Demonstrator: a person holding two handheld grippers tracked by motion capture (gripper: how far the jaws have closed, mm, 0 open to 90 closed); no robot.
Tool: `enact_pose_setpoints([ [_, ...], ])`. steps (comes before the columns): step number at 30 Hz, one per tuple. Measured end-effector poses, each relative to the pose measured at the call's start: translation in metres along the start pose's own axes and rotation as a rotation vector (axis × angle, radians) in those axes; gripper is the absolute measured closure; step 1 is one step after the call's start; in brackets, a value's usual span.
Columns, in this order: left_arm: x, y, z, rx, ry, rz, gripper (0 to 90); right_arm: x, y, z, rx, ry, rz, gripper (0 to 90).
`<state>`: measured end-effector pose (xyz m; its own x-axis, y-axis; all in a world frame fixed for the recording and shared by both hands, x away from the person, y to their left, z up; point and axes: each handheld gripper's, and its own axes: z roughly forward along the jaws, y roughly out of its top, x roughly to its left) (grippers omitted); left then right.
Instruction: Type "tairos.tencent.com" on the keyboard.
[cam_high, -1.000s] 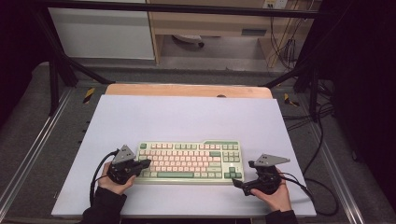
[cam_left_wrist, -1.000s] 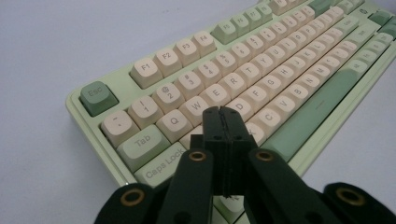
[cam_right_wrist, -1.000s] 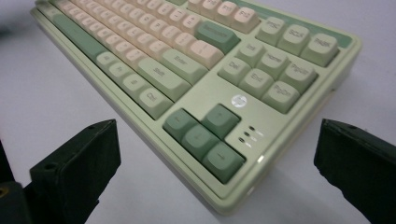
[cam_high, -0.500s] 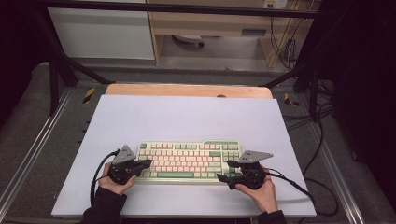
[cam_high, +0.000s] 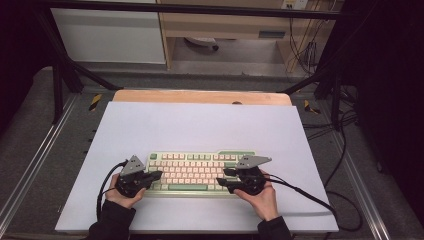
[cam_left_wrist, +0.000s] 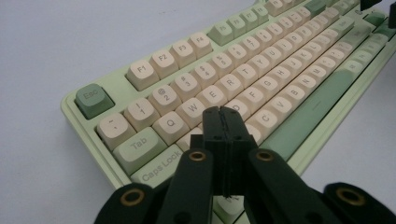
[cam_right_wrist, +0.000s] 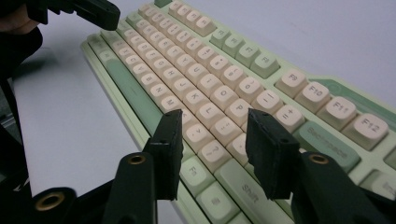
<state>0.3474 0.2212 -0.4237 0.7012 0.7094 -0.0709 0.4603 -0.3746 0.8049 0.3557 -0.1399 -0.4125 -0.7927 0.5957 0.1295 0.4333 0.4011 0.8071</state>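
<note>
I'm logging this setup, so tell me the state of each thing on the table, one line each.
Keyboard: flat on the white table, keys up, nothing gripped.
Left tool: jaws shut, empty, tips over the letter keys near the Caps Lock end.
Right tool: jaws apart and just been closing, nothing between them, above the keys near Shift.

The keyboard (cam_left_wrist: 261, 79) looks like matt cream and green plastic with smooth keycaps, lying on a smooth matt white table sheet (cam_high: 200, 125) edged by bare wood (cam_high: 200, 97).

keyboard (cam_high: 196, 172): pale green case, cream and green keys | tongs (cam_left_wrist: 224, 126): black | table (cam_high: 200, 125): pale lilac
</note>
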Motion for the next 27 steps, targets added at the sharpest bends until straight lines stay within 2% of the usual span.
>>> enact_pose_setpoints([
  [15, 0.000, 0.000, 0.000, -0.002, -0.002, -0.001, 90.0, 0.005, 0.016, 0.026, 0.010, -0.014, 0.011, 76.5],
  [18, 0.000, 0.001, 0.000, -0.003, -0.002, -0.001, 90.0, 0.006, 0.019, 0.032, 0.008, -0.005, 0.030, 80.0],
  [21, 0.000, 0.000, 0.000, -0.001, -0.004, 0.000, 90.0, 0.006, 0.022, 0.038, 0.012, -0.022, 0.028, 83.4],
  [27, 0.000, 0.001, 0.000, -0.001, -0.005, 0.002, 90.0, 0.008, 0.028, 0.049, 0.017, -0.023, 0.033, 89.5],
])
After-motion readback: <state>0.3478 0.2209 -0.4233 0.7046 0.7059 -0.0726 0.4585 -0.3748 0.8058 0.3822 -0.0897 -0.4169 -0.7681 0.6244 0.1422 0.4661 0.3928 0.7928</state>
